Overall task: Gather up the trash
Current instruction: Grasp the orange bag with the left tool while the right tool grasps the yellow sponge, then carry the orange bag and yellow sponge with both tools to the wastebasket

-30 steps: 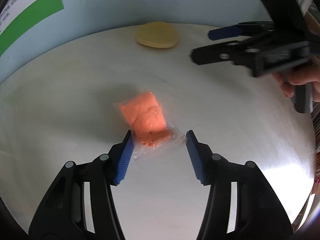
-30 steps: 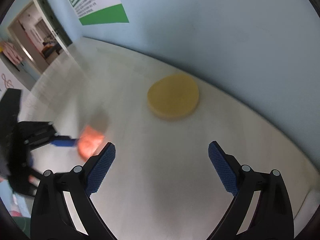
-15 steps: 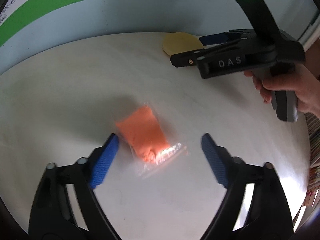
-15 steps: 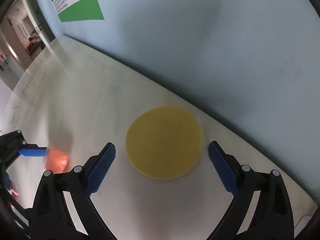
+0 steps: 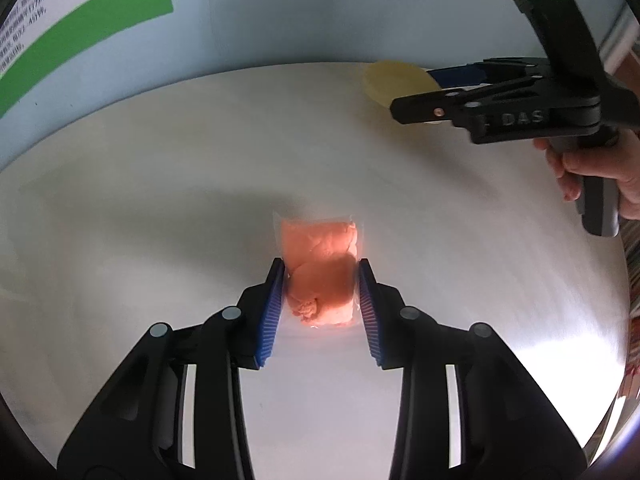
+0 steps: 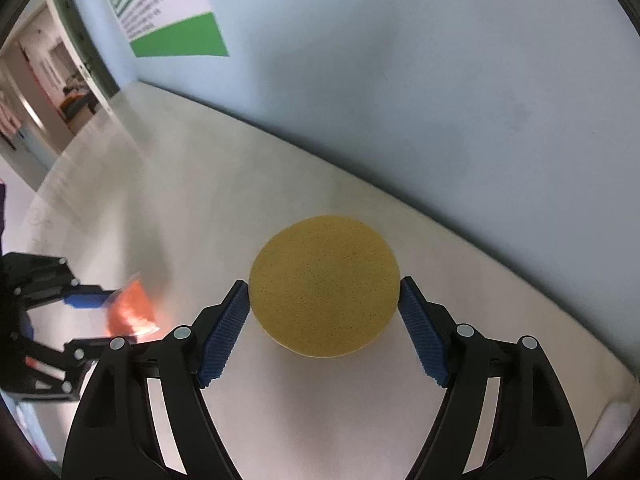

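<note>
Left wrist view: left gripper, jaws just closing, grips orange bag mid-tabletop; right gripper, closing, straddles yellow disc near the far edge.

You can read only "DAS" on the black body of the right gripper; the print on the green-and-white wall poster is too blurred.

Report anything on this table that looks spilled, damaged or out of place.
Nothing stands out. The orange-filled clear bag looks intact, with no spill showing, and sits between the left gripper jaws, which have just been closing. The round yellow sponge lies flat and whole between the right gripper jaws, also closing.
</note>
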